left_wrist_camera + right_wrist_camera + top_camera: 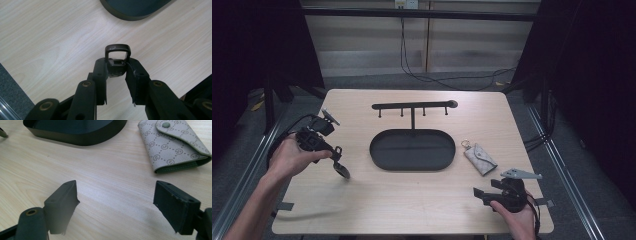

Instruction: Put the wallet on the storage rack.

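From up high my left gripper [338, 159] just carries a dark blob; its own camera shows a key fob [117, 60] clamped between the jaws, left of the tray [412, 150]. Right gripper [478, 193] gapes empty near the pouch [175, 143].

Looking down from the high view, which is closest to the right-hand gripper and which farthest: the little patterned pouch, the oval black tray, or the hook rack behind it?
1. Patterned pouch, just ahead of the right gripper, near the table's right edge.
2. Oval tray, mid-table, forward and to its left.
3. Hook rack, standing behind the tray, toward the table's far side.
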A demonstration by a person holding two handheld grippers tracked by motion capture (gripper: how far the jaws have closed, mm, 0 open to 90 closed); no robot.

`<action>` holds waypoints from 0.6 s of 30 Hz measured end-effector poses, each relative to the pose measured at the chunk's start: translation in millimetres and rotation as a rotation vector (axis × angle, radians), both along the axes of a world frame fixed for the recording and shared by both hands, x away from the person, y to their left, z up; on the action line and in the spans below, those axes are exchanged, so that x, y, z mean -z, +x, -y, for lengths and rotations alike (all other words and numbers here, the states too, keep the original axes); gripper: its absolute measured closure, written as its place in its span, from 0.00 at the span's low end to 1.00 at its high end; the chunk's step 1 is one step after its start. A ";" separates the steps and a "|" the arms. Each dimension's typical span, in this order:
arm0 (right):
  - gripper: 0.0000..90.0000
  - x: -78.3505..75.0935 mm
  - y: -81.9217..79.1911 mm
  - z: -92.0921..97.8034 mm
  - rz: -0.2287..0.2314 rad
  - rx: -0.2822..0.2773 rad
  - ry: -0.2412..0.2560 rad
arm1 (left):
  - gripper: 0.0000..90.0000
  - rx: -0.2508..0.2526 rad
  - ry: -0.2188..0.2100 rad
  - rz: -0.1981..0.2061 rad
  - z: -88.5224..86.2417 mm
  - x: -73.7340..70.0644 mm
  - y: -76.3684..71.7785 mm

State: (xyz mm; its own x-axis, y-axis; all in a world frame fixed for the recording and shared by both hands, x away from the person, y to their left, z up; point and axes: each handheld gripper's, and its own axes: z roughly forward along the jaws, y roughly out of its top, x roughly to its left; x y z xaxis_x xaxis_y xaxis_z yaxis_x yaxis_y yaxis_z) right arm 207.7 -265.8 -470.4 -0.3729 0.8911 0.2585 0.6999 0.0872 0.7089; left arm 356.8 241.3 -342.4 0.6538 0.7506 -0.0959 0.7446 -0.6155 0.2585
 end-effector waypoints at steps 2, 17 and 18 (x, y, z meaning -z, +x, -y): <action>0.20 -0.5 0.0 0.6 0.003 -0.004 0.004 | 0.79 0.001 -0.007 0.001 3.1 -7.0 -0.5; 0.19 -0.5 -0.8 -0.3 0.003 -0.014 -0.001 | 0.79 0.053 0.016 0.018 20.9 -25.8 3.4; 0.19 -0.6 -1.1 0.1 0.002 -0.012 0.001 | 0.79 0.047 0.006 0.012 21.7 -26.0 4.2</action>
State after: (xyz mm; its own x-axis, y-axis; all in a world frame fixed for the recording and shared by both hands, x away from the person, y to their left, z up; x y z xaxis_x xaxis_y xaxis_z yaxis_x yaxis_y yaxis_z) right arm 206.6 -265.8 -469.7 -0.3839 0.8865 0.2585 0.6972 0.0947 0.7106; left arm 361.0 219.7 -316.4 0.6890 0.7199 -0.0834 0.7121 -0.6510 0.2629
